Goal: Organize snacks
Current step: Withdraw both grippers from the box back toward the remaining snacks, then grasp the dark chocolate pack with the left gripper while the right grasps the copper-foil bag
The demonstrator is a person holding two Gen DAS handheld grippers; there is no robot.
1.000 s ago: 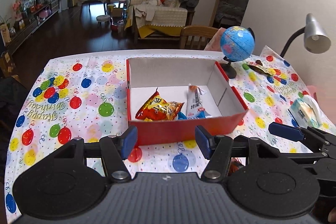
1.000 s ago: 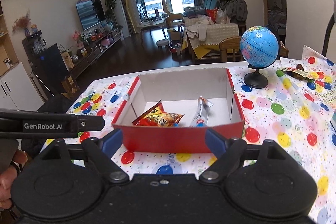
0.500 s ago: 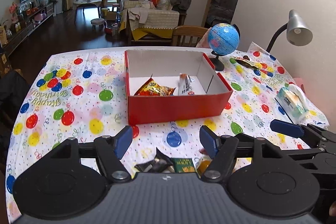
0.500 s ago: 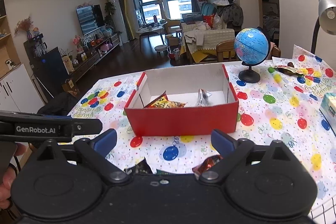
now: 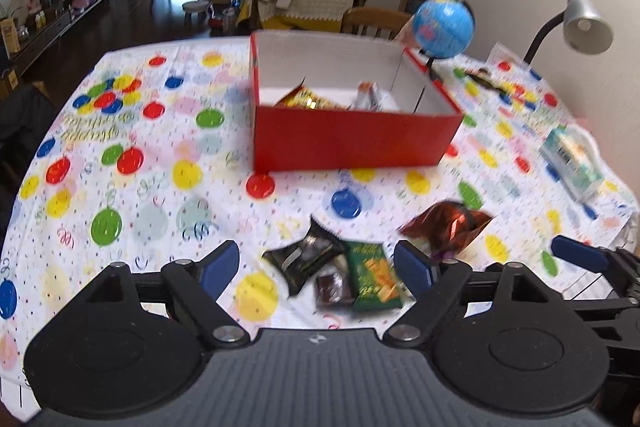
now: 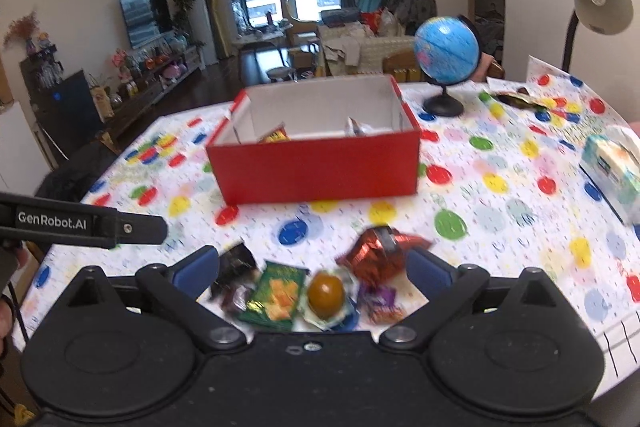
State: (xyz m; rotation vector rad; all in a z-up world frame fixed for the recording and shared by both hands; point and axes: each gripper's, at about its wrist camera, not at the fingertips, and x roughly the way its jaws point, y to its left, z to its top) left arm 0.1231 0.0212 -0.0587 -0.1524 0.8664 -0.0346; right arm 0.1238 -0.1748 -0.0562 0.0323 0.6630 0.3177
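A red box [image 5: 352,139] [image 6: 316,167] stands mid-table with two snack packets inside [image 5: 312,101]. Loose snacks lie near the front edge: a black packet [image 5: 304,259], a green packet [image 5: 374,277] [image 6: 276,295], a small dark red packet [image 5: 332,289], a shiny red bag [image 5: 448,227] [image 6: 380,253], a brown round sweet [image 6: 325,293] and a purple packet [image 6: 380,301]. My left gripper [image 5: 318,267] is open and empty over the black and green packets. My right gripper [image 6: 312,269] is open and empty over the snack pile.
A blue globe [image 5: 442,27] [image 6: 446,55] stands behind the box at right. A tissue pack [image 5: 572,163] [image 6: 616,175] lies at the right edge. A desk lamp [image 6: 600,3] stands at far right. A balloon-print cloth [image 5: 120,155] covers the table.
Both grippers have pulled back from the box toward the table's front edge. The loose snack pile has come into view between their open fingers.
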